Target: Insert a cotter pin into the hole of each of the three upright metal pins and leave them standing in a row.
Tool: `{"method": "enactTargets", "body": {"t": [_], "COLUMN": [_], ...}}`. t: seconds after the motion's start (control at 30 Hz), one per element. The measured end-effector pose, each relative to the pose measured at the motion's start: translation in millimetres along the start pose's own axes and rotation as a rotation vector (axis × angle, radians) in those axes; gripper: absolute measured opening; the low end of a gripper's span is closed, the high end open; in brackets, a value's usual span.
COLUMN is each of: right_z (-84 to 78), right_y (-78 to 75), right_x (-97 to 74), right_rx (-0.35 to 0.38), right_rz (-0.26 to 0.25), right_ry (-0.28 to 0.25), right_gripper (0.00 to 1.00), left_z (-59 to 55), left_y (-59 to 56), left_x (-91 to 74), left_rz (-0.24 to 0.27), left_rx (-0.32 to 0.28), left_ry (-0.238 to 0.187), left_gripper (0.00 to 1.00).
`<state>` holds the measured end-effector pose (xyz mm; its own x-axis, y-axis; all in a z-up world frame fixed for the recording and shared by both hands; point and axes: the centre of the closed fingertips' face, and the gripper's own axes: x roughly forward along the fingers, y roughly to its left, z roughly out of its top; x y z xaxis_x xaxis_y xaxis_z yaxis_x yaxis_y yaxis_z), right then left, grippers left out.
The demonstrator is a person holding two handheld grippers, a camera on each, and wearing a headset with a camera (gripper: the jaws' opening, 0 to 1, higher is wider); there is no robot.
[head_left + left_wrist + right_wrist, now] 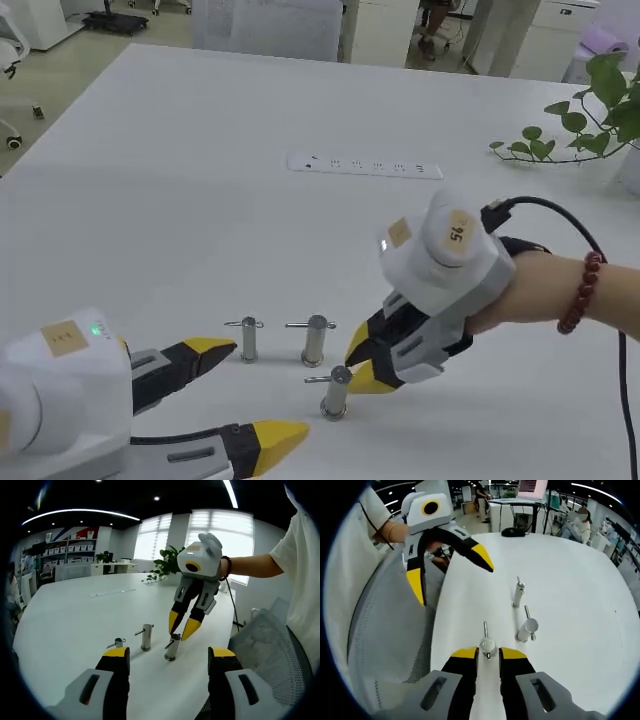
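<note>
three upright metal pins are seen on the white table (200, 180). two of them, the left pin (248, 345) and the middle pin (315, 347), stand side by side, and the near pin (335, 397) is set a little forward of that pair, closer to the person. a cotter pin is seen lying crosswise through the top of each: one (238, 323) on the left pin, one (302, 325) on the middle pin, one (318, 379) on the near pin.

the right gripper (365, 362) is held low against the near pin. its yellow tips are drawn almost together on either side of the pin's head, and whether the head is pinched cannot be told. the middle pin is just beside these tips.

the left gripper (243, 392) is held lower left of the row, jaws spread wide and nothing carried between them. its upper tip is near the left pin but apart from it.

a white power strip (365, 166) is laid well beyond the pins, and a leafy plant (592, 120) is placed at the far right edge. a black cable (565, 212) and a red bead bracelet (580, 293) are seen at the wrist behind the right gripper.
</note>
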<state>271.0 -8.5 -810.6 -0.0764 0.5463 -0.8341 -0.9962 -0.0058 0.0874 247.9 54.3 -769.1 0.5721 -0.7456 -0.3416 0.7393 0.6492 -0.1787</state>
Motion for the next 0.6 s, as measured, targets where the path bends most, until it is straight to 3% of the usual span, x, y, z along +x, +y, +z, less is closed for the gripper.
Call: {"method": "enactTargets", "body": {"t": [0.2,0.6], "right_z": [6.3,5.4], "right_y": [-0.2,4.2], "right_x": [3.2,18.4], "right_rx": [0.005,-0.021], "right_rz": [-0.017,-0.039], "right_ry": [-0.045,-0.061], "right_gripper": [0.23,0.22], "left_z": [1.4,5.7], "left_y": [1.6,13.3], "left_x": [-0.9,-6.1], "left_rz": [0.011,0.07], "left_rx": [0.008,0.026], "left_ry": [-0.004,-0.015], "left_gripper": [0.65,0.72]}}
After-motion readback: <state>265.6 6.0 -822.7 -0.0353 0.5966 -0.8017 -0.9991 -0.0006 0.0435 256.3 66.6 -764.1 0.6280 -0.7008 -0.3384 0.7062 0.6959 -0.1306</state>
